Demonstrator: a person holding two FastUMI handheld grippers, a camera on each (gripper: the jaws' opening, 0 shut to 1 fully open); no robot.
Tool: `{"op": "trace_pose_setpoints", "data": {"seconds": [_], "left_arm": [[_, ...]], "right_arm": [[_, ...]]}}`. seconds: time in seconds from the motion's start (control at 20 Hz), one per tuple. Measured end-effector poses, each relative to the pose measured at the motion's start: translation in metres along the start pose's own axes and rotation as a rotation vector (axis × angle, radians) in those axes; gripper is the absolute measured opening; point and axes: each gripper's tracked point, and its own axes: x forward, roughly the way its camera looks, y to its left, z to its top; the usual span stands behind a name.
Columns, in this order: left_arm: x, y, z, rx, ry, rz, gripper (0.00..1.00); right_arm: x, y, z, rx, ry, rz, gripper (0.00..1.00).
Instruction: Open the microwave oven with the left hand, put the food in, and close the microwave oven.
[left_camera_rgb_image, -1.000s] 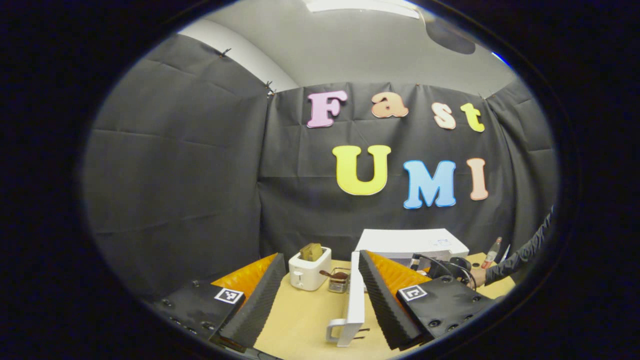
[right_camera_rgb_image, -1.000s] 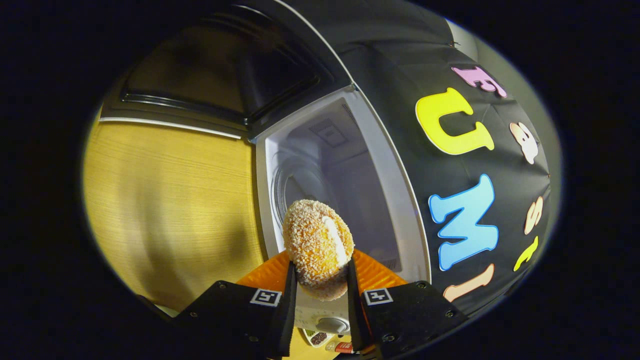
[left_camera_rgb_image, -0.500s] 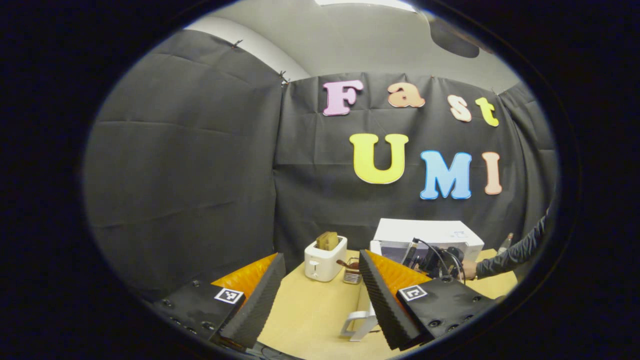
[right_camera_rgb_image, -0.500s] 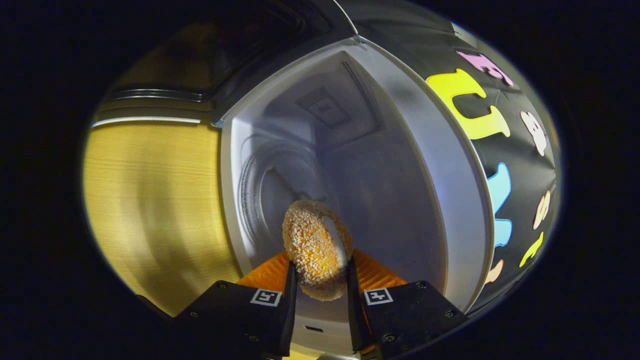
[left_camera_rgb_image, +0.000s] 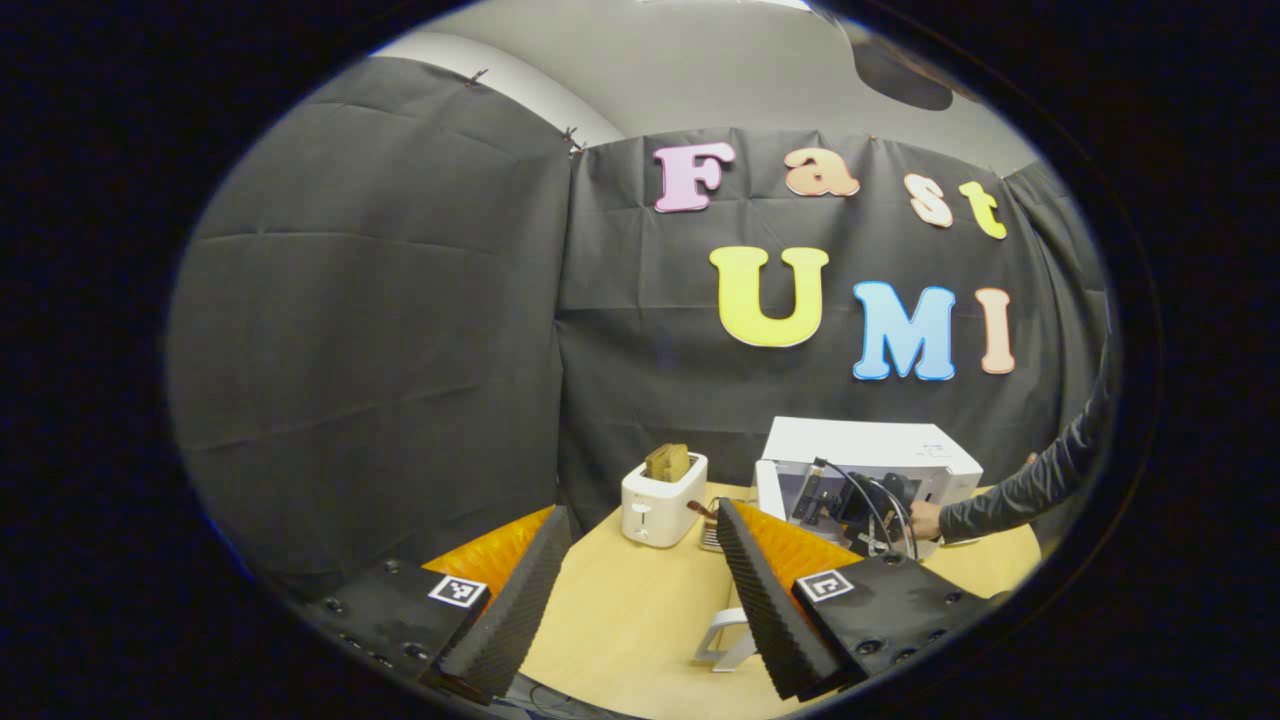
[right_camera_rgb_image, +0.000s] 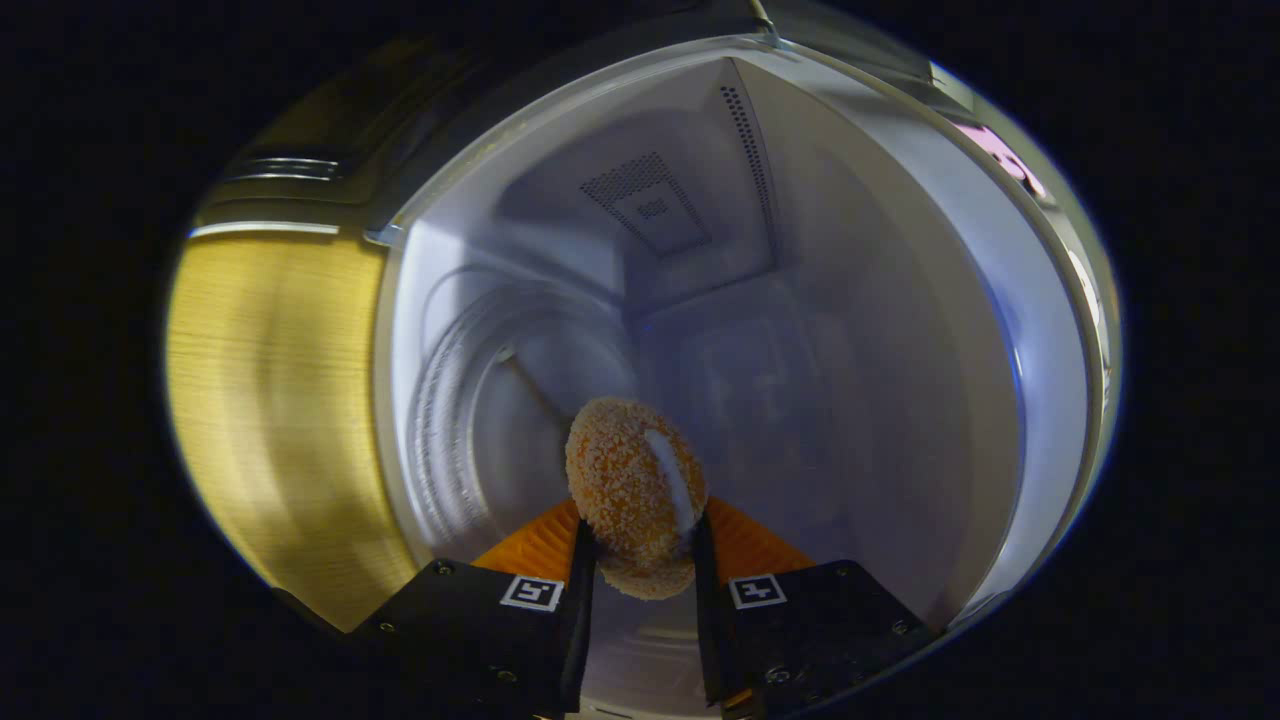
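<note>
In the right gripper view my right gripper (right_camera_rgb_image: 640, 525) is shut on a round crumb-coated bun (right_camera_rgb_image: 632, 490) with a pale cream stripe. It holds the bun inside the white cavity of the microwave (right_camera_rgb_image: 800, 330), beside the glass turntable (right_camera_rgb_image: 500, 400); the view is rolled sideways. The dark open door (right_camera_rgb_image: 330, 130) shows at the upper left. In the left gripper view the white microwave (left_camera_rgb_image: 870, 450) stands at the back right. The right gripper (left_camera_rgb_image: 850, 500), held by a hand (left_camera_rgb_image: 925, 520), reaches into it. The door's white handle (left_camera_rgb_image: 722, 640) pokes out beside my open, empty left gripper (left_camera_rgb_image: 640, 512).
A white toaster (left_camera_rgb_image: 660, 497) with a slice in its slot stands left of the microwave, with a small wire rack (left_camera_rgb_image: 708, 535) beside it. The wooden table (left_camera_rgb_image: 620, 620) stretches in front. A dark sleeve (left_camera_rgb_image: 1030, 485) comes in from the right.
The right gripper has carried the bun from in front of the microwave's opening into the cavity. The left gripper has drawn back and swung left, away from the open door.
</note>
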Motion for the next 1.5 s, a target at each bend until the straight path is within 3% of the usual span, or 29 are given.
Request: {"op": "trace_pose_setpoints", "data": {"seconds": [0.05,0.2,0.35,0.95,1.3,1.5], "left_arm": [[-0.003,0.003,0.0,-0.004,0.001,0.006,0.97],[-0.003,0.01,-0.003,-0.015,0.003,0.021,0.97],[-0.002,0.01,-0.001,-0.031,-0.001,0.021,0.96],[0.008,-0.015,0.007,-0.02,-0.029,-0.042,0.96],[0.013,-0.028,-0.007,-0.068,-0.007,-0.082,0.98],[0.022,-0.039,-0.005,-0.1,-0.029,-0.112,0.96]], "right_arm": [[-0.001,0.009,0.007,-0.006,-0.008,0.025,0.46],[-0.002,0.002,0.002,-0.033,0.027,-0.007,0.75],[-0.006,-0.003,0.001,-0.024,0.032,-0.028,0.88],[-0.077,0.015,-0.003,0.087,-0.091,0.056,0.96],[-0.157,-0.004,-0.002,0.344,-0.194,0.051,0.96],[-0.221,-0.036,-0.001,0.575,-0.286,0.033,0.97]]}}
